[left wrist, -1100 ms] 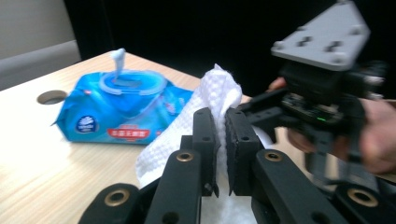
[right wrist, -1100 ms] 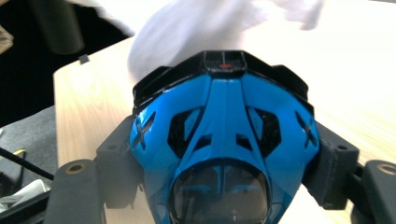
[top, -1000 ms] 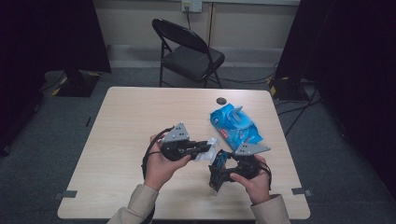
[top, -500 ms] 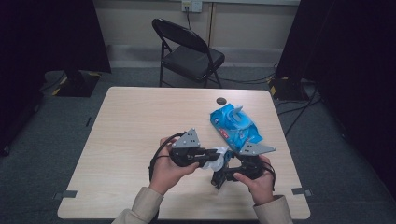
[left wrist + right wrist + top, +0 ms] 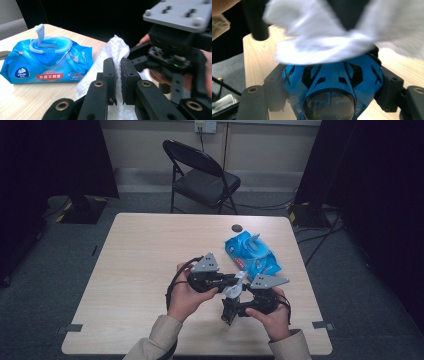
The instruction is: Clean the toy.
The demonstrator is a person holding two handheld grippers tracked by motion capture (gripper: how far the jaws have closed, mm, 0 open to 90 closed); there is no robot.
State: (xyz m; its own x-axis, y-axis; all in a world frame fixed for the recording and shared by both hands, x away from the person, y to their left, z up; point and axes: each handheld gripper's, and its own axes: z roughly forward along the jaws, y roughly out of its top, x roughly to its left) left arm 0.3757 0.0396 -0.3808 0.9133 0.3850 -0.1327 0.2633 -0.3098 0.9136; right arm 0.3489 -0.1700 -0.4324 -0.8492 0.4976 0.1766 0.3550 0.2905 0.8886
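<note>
Pale wood-top table [image 5: 140, 270], rounded corners; black folding chair [image 5: 202, 175] behind far edge. On table, right of centre: blue plastic wet-wipe pack [image 5: 251, 254], lid flipped open, one wipe poking up out of slot; also seen in left gripper view [image 5: 47, 62]. Small dark round disc [image 5: 236, 227] just beyond pack, apart from it.

Near front edge, both hands close together, well in front of pack. Left gripper [image 5: 239, 281] w/ grey 3-corner plate, pointing toward right hand; jaws pressed together, pinching white textured wipe sheet [image 5: 115, 50]. Sheet bunched above pads, rest hanging below.

Right gripper [image 5: 227, 307] w/ own grey plate, just beside the left one; jaws spread wide around blue plastic object w/ black cut-outs and dark rounded lens-like front [image 5: 332, 85], pads against both its sides. What it is: can't tell. White sheet [image 5: 319, 47] draped across top of blue object, blurred, touching it.
</note>
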